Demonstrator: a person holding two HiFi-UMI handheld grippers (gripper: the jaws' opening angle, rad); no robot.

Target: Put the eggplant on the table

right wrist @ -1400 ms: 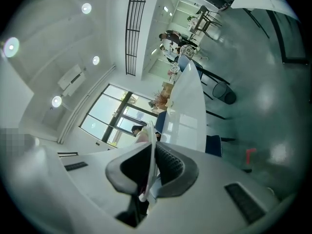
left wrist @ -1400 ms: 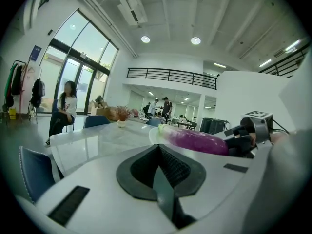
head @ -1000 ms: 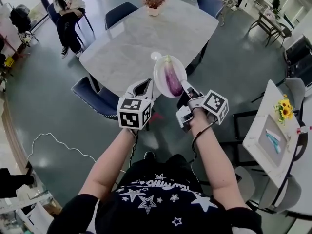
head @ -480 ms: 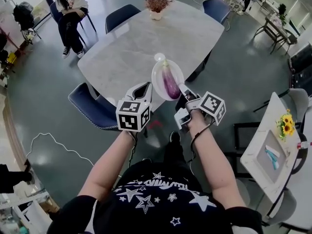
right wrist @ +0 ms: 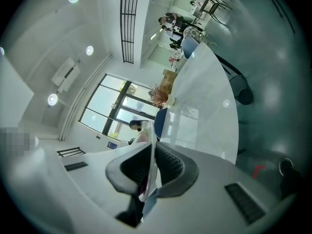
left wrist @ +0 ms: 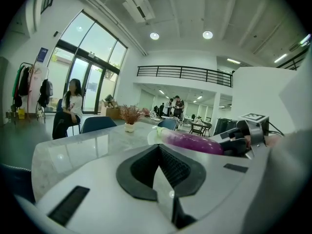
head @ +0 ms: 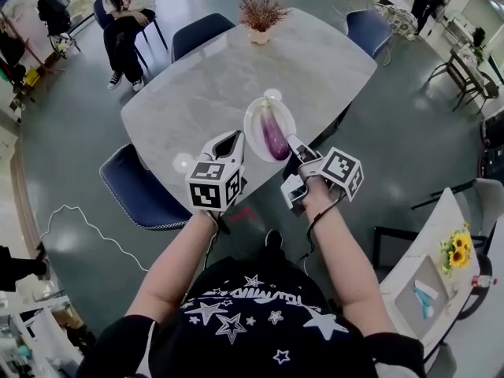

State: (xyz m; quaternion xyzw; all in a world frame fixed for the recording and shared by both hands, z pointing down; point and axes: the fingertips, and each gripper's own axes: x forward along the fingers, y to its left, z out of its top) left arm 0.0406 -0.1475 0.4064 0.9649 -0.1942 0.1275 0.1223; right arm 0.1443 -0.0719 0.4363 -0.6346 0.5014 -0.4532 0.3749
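Observation:
A purple eggplant (head: 275, 133) lies on a white plate (head: 253, 123) held just above the near part of the grey marble table (head: 205, 85). My right gripper (head: 294, 143) is shut on the plate's near right rim; in the right gripper view the thin plate edge (right wrist: 151, 140) runs between the jaws of that gripper (right wrist: 152, 156). My left gripper (head: 232, 141) hovers left of the plate, shut and empty. In the left gripper view the eggplant (left wrist: 192, 142) shows beyond the closed left gripper (left wrist: 157, 150).
A potted plant (head: 262, 14) stands at the table's far side. Blue chairs (head: 140, 193) (head: 201, 31) (head: 368, 30) ring the table. A person (head: 130, 6) sits at the far left. A small white table with yellow flowers (head: 453, 250) is at the right.
The person has walked closer to the table. The plate with the eggplant, still in the right gripper, now hangs over the tabletop instead of over its edge. Both grippers keep their states.

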